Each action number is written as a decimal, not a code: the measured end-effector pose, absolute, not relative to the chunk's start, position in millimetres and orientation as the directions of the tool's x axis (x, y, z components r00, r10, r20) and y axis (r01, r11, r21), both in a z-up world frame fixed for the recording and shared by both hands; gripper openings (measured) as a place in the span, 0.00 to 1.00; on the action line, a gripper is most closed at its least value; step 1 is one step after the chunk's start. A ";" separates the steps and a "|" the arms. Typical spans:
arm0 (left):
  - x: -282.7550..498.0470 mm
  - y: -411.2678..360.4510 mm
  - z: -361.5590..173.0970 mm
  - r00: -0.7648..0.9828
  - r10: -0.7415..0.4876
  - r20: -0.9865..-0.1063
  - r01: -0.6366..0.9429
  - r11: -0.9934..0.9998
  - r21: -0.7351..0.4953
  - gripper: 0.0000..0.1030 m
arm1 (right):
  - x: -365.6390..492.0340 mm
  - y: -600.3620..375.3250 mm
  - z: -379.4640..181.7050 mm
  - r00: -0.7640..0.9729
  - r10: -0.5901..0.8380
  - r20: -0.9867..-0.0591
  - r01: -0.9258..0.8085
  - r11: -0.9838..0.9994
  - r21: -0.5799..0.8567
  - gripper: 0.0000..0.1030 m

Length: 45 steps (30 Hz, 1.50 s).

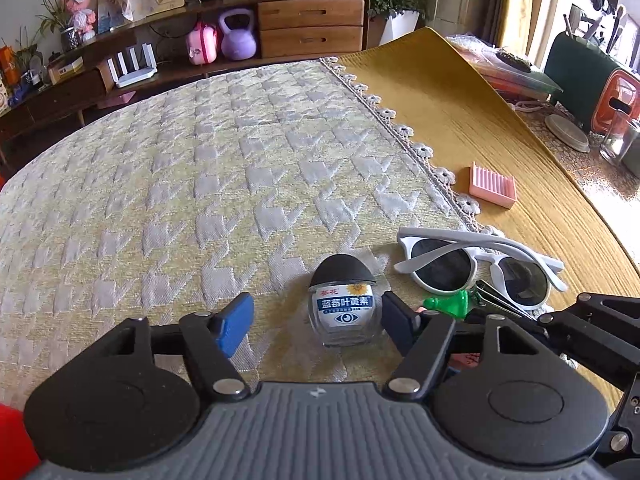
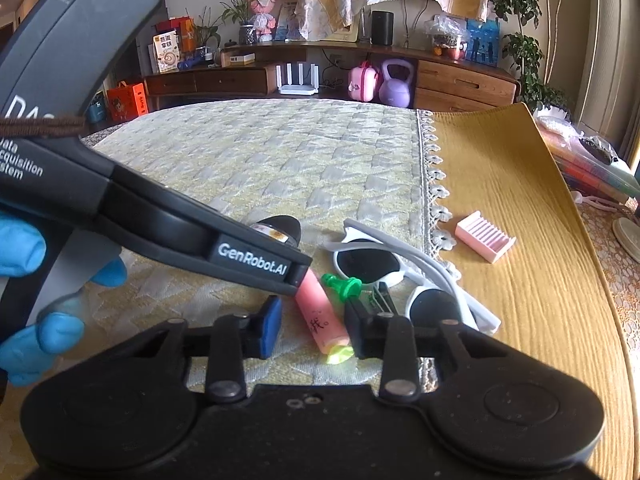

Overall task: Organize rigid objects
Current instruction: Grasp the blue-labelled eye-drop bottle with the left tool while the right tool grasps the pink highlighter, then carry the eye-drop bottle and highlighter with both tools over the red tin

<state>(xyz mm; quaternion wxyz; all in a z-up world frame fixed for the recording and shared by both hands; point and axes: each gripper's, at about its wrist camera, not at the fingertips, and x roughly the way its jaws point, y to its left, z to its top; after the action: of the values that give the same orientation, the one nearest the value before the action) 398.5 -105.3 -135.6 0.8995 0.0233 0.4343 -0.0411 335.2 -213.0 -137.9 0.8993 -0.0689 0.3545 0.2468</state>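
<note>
Small glass bottle with black cap (image 1: 343,300) stands between the spread left gripper (image 1: 318,320); right gripper (image 2: 314,330) brackets, unpinched, a pink highlighter (image 2: 322,316); both want centring.

A small glass bottle (image 1: 343,312) with a black domed cap stands upright on the patterned cloth. Beside it lie white folded sunglasses (image 1: 480,268), a pink highlighter (image 2: 320,320), a green peg (image 2: 343,285) and, apart, a pink ridged tray (image 1: 492,186).

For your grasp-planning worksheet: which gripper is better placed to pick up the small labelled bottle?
Left. The left gripper has its jaws either side of the bottle; the right gripper straddles the pink highlighter.
</note>
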 end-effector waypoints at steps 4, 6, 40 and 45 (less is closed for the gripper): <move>396.8 -106.5 -133.7 0.629 -0.069 -0.774 0.099 0.995 -0.008 0.42 | 333.4 -209.1 -137.8 0.631 0.389 -0.671 -0.487 0.872 0.048 0.18; 396.5 -103.4 -132.9 0.629 -0.069 -0.774 0.090 0.996 -0.016 0.37 | 332.4 -206.9 -137.7 0.634 0.384 -0.671 -0.483 0.875 0.045 0.14; 245.0 -24.5 -64.0 0.604 -0.053 -0.795 -0.018 0.997 -0.079 0.37 | 211.8 -187.0 -57.9 0.623 0.478 -0.619 -0.426 0.871 0.244 0.14; 219.7 -6.9 -52.2 0.605 -0.050 -0.795 -0.038 0.995 -0.092 0.37 | 193.9 -175.5 -47.2 0.616 0.499 -0.609 -0.436 0.860 0.264 0.14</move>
<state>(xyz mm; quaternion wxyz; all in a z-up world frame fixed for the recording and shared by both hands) 219.7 -6.9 -52.2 0.8943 -0.0497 0.4446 -0.0033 193.9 -175.5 -47.2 0.8978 0.0449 0.3523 0.2603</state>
